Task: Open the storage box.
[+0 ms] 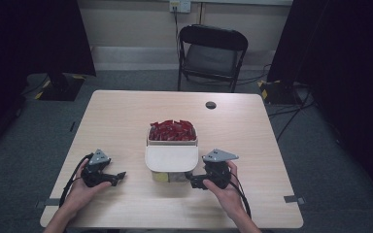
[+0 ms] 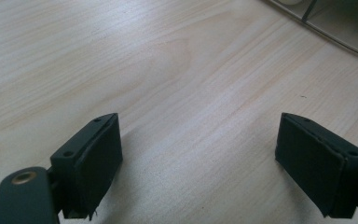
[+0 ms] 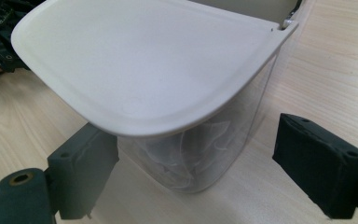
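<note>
A clear container (image 1: 172, 150) stands mid-table; its far half is open and full of red packets (image 1: 172, 130), its near half is covered by a cream lid flap (image 1: 171, 158). My left gripper (image 1: 120, 175) rests on the table to the container's left, open, with bare wood between its jaws (image 2: 200, 154). My right gripper (image 1: 190, 179) lies at the container's near right corner, open. In the right gripper view the lid flap (image 3: 140, 60) overhangs the clear wall (image 3: 200, 154), which stands between the jaws without touching either.
The light wood table (image 1: 126, 116) has a black grommet hole (image 1: 211, 105) at its far side. A black folding chair (image 1: 211, 56) stands beyond the table. Dark curtains hang at both sides. Cables trail from each gripper toward the near edge.
</note>
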`<state>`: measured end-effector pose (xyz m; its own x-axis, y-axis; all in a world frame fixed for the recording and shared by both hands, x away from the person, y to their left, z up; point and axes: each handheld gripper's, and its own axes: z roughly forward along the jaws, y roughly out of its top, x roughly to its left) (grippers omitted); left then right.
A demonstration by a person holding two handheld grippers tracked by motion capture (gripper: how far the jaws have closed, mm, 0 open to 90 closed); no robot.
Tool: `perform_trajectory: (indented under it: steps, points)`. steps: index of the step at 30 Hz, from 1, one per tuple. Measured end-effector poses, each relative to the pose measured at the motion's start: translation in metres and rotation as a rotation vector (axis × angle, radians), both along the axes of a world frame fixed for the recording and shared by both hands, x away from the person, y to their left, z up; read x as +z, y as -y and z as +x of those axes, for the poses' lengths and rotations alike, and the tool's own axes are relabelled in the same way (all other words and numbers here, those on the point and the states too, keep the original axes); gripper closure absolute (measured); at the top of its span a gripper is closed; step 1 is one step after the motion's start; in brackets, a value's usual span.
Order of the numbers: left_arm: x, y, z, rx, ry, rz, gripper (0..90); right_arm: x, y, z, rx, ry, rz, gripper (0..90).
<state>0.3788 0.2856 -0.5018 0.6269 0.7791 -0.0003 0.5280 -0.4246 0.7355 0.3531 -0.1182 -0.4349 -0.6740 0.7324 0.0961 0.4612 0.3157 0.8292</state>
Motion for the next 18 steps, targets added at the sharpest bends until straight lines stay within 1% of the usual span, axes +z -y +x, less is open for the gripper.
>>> perform_trajectory:
  steps: [4,11,17,18]
  points:
    - [0.0,0.0,0.0,0.0,0.0,0.0,14.1,0.002,0.0,0.0,-0.001,0.005,0.006,13.3]
    - [0.0,0.0,0.0,0.0,0.0,0.0,14.1,0.009,0.001,-0.001,-0.001,0.018,0.033,13.7]
    - [0.0,0.0,0.0,0.0,0.0,0.0,14.1,0.012,0.0,0.001,0.0,0.018,0.051,14.1]
    - [0.0,0.0,0.0,0.0,0.0,0.0,14.1,0.014,0.0,0.002,0.003,0.011,0.063,14.0]
